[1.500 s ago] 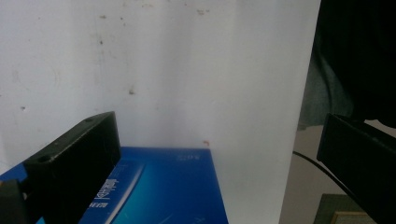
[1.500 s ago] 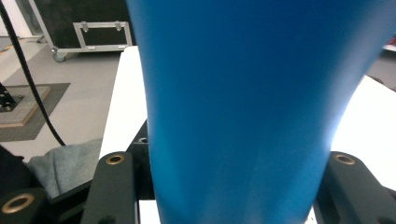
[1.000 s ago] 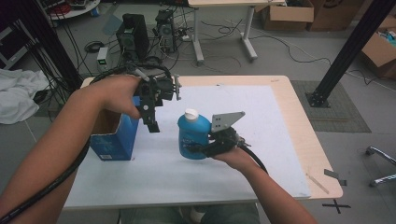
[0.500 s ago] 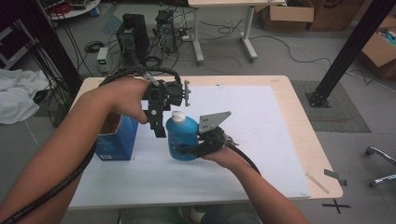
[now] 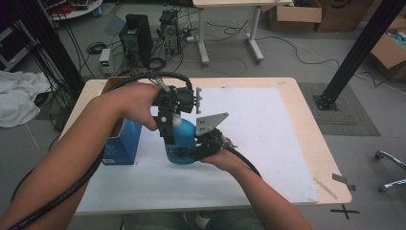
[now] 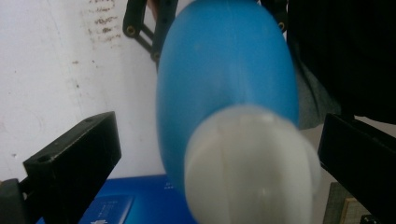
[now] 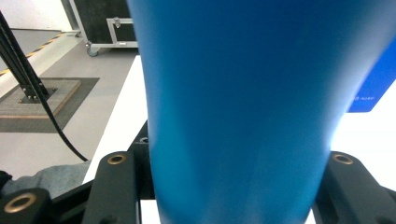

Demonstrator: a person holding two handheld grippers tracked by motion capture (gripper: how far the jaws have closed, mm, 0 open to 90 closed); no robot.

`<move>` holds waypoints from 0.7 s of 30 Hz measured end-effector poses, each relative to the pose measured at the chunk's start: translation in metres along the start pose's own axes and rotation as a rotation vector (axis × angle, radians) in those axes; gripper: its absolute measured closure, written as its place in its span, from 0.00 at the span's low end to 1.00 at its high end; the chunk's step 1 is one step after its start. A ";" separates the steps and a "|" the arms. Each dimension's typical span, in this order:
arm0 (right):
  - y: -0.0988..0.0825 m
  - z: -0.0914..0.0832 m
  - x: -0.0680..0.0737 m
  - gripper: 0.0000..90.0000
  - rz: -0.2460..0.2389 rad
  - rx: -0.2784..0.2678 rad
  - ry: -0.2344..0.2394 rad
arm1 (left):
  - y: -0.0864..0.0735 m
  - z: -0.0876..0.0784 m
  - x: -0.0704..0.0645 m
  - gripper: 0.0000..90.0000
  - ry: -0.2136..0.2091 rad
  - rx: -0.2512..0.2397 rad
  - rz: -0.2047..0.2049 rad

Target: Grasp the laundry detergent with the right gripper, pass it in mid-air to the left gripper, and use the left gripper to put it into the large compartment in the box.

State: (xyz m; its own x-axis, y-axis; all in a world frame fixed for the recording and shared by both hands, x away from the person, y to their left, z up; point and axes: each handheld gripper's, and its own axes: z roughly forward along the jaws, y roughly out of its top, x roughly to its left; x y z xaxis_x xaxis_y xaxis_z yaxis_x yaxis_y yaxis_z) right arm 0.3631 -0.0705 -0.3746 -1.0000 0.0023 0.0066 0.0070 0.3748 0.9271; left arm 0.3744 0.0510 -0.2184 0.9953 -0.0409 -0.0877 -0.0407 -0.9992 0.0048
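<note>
We see the blue bottle (image 5: 182, 143) left of centre in the high view, standing over the white mat (image 5: 268, 143) that covers the table (image 5: 311, 143), just right of the blue box (image 5: 122, 143). The right gripper (image 5: 189, 154) has its jaws clamped on the bottle's lower body — in the right gripper view the blue body (image 7: 238, 107) fills the gap between the two black jaws, which press against it on either side. The left gripper (image 5: 170, 129) comes down from above at the bottle's top. In the left gripper view its jaws stand apart at the lower corners of the frame, with the white cap (image 6: 252, 163) between them and clear of both.
</note>
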 end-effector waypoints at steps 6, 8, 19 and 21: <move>0.006 0.001 0.000 0.51 -0.003 0.003 0.003 | 0.004 0.003 -0.002 0.00 0.011 0.013 0.004; 0.006 0.001 -0.001 0.51 -0.010 -0.003 0.004 | 0.005 0.003 -0.002 0.00 0.019 0.012 0.010; 0.007 0.002 0.000 0.51 -0.007 -0.004 0.002 | 0.011 0.007 -0.006 0.09 0.056 0.041 0.035; 0.007 0.002 0.000 0.51 -0.004 -0.005 0.003 | 0.012 0.006 -0.006 0.11 0.055 0.046 0.038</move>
State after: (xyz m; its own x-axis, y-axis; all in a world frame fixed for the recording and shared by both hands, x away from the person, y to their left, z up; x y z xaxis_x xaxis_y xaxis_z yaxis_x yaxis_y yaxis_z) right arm 0.3636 -0.0662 -0.3692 -1.0000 -0.0021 0.0038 0.0028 0.3699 0.9291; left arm 0.3672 0.0394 -0.2241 0.9962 -0.0801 -0.0331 -0.0813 -0.9959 -0.0390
